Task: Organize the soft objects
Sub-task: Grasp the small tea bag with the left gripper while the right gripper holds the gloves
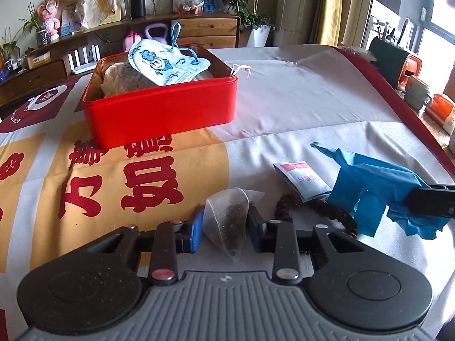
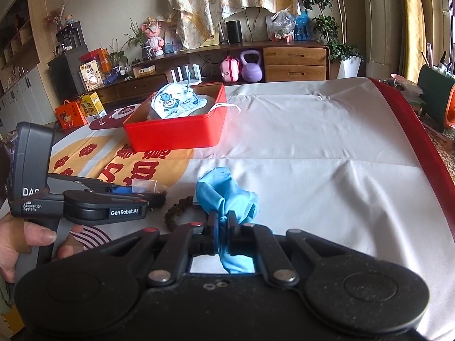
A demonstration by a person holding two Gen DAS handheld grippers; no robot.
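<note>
A clear pyramid tea bag sits between the blue pads of my left gripper, which press on both its sides just above the tablecloth. My right gripper is shut on a crumpled blue glove, held above the cloth; the glove also shows at the right of the left wrist view. Farther back stands a red tin holding a cartoon face mask on top of a beige knitted item.
A white sachet and a brown coiled hair tie lie on the cloth between the grippers. A hand holds the left gripper's handle. The table's red edge runs along the right. Cabinets and plants stand behind.
</note>
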